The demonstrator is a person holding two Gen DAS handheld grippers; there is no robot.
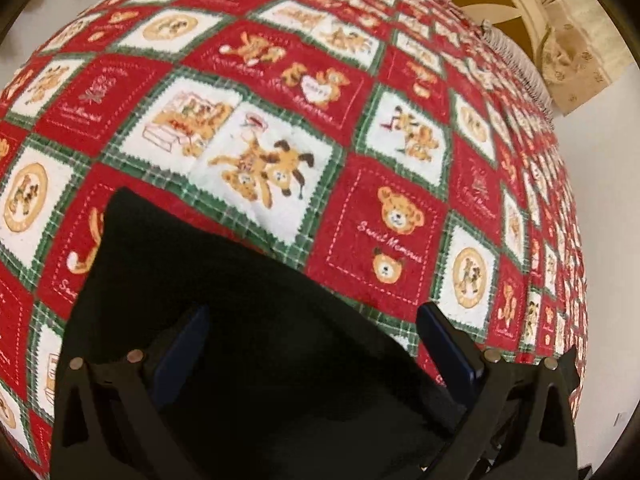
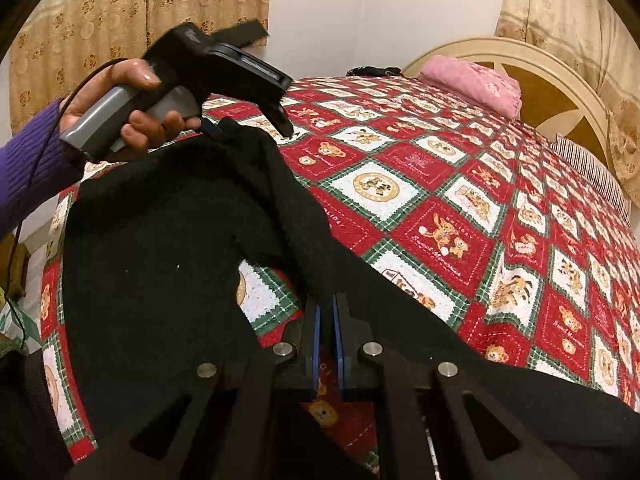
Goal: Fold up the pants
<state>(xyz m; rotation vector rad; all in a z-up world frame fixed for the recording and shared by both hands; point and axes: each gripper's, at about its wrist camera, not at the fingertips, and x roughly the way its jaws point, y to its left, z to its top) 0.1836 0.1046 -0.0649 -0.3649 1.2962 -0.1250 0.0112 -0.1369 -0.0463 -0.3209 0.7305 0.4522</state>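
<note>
One pair of black pants [image 2: 168,248] is seen on a bed, draped over a red, white and green patchwork bedspread [image 2: 440,216]. Two hand-held grippers are counted. The right hand-held gripper [image 2: 327,312] is clamped on a raised fold of the pants, its two blue-padded fingers [image 2: 317,336] pressed close together with black cloth pinched at the tips. The left hand-held gripper [image 1: 312,328] is seen with its two fingers spread wide apart above the dark fabric [image 1: 224,320]; nothing is gripped between them in the left wrist view. In the right wrist view that same gripper [image 2: 240,76] is held by one hand [image 2: 132,108] in a purple sleeve, poised just over the upper edge of the pants, close to it; whether cloth is touched there cannot be told.

On the bedspread, the stitched words "Sweet Memories" [image 1: 390,240] are read in red squares, beside two bear faces [image 1: 396,212]. A white heart is marked "HAPPY" [image 1: 316,86]. Round cream medallions and cartoon dog scenes are repeated across the squares.

One pink folded cloth [image 2: 472,84] is laid near the one cream headboard [image 2: 560,92], and one striped pillow [image 2: 592,172] is seen beside it. Two beige floral curtains [image 2: 100,20] are hung against the white wall.
</note>
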